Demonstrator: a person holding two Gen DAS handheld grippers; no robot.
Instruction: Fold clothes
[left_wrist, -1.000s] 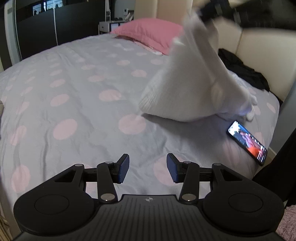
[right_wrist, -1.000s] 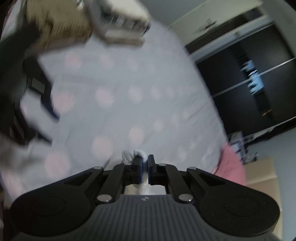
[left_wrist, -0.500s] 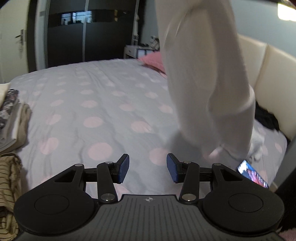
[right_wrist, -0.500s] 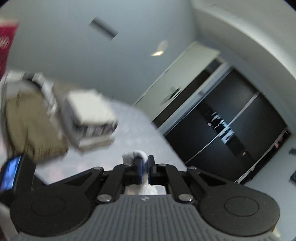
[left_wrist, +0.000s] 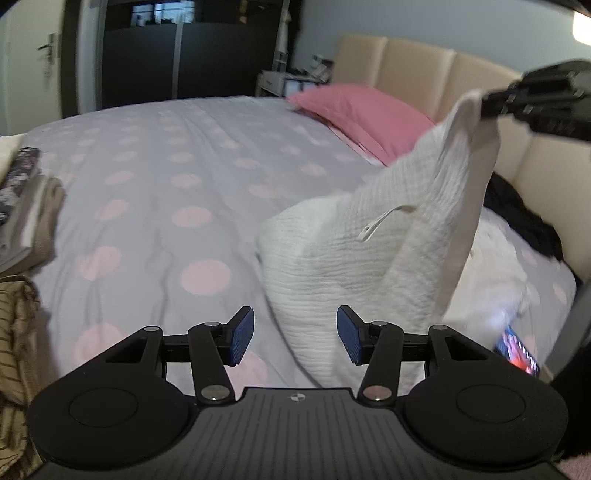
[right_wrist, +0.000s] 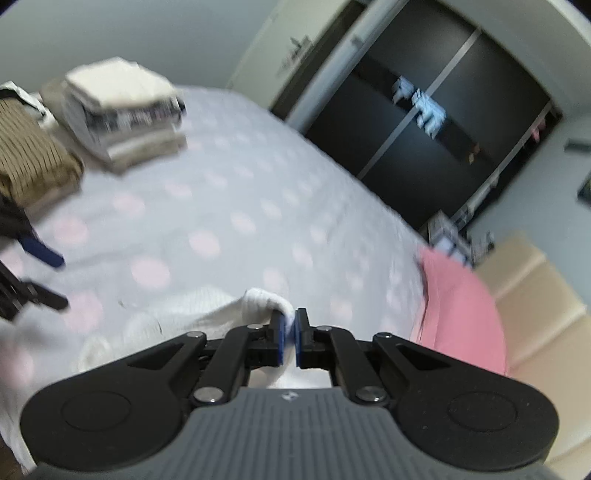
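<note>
A white textured garment hangs from my right gripper at the upper right of the left wrist view, its lower part resting on the spotted bed. In the right wrist view my right gripper is shut on a bunched edge of the white garment. My left gripper is open and empty, low over the bed, just in front of the garment's lower edge. The left gripper's fingers show at the left edge of the right wrist view.
A pink pillow and beige headboard lie at the bed's head. Folded clothes and a brown striped garment sit at one side. A lit phone and dark clothing lie at the right.
The right gripper has lowered the white garment from hanging high, so it now drapes onto the bed. The left gripper stays open.
</note>
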